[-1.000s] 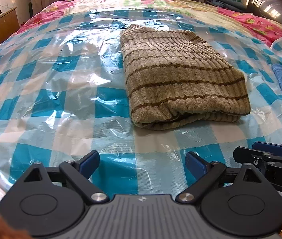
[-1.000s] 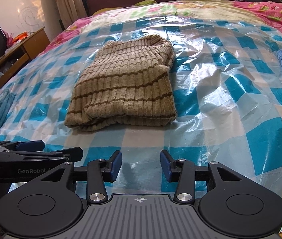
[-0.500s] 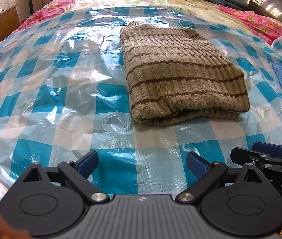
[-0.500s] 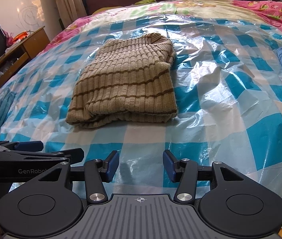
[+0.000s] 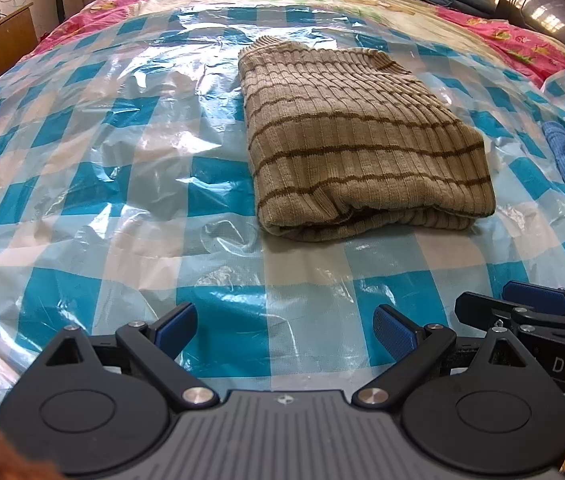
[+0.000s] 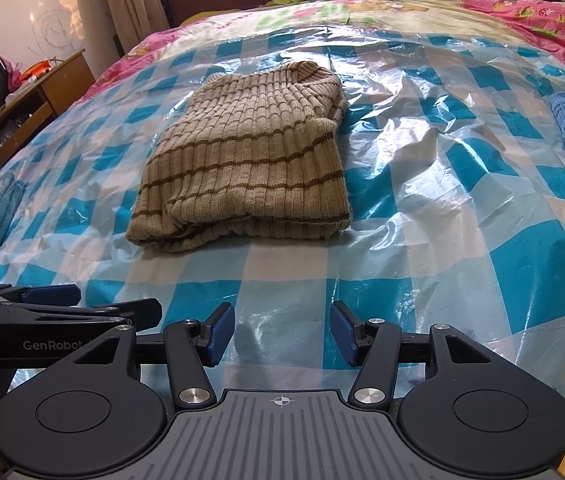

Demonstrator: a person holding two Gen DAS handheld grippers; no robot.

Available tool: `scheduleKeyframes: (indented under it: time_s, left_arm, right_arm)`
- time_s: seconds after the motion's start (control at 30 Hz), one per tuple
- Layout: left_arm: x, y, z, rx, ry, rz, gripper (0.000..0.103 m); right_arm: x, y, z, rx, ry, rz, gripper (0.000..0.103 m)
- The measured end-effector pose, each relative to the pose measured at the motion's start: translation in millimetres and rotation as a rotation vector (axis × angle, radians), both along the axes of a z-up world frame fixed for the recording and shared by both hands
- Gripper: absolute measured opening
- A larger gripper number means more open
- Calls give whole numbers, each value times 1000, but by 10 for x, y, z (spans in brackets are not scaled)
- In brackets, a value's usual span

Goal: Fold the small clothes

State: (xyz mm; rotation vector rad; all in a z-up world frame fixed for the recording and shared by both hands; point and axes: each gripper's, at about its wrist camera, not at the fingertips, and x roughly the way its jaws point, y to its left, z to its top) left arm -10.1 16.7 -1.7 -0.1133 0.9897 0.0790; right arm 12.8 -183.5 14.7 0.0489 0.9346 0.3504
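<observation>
Both views edge closer: left gripper (image 5: pixel 284 326) and right gripper (image 6: pixel 282 332) gape empty; sweater (image 5: pixel 358 140) (soft, floppy) wants pinching at its near fold.

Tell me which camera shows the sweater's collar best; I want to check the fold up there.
The right wrist view: the striped sweater shows its ribbed collar at the far end, with a tucked layer edge below it. The left wrist view shows the sweater mostly from above and the collar only as a thin edge.

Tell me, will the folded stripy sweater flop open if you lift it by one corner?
Probably. The striped knit sweater is soft ribbed cloth, with loose layers showing at its near edge, so it would likely droop and unfold. On the shiny plastic sheet it may also slide when pushed.
</observation>
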Motion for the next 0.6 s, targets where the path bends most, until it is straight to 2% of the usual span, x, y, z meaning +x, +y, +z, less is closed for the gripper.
scheduleKeyframes:
  time_s: [0.6]
  left_arm:
    - [-12, -32, -3, 15, 16, -3, 99]
  right_arm:
    - [-37, 1, -26, 0, 7, -6, 54]
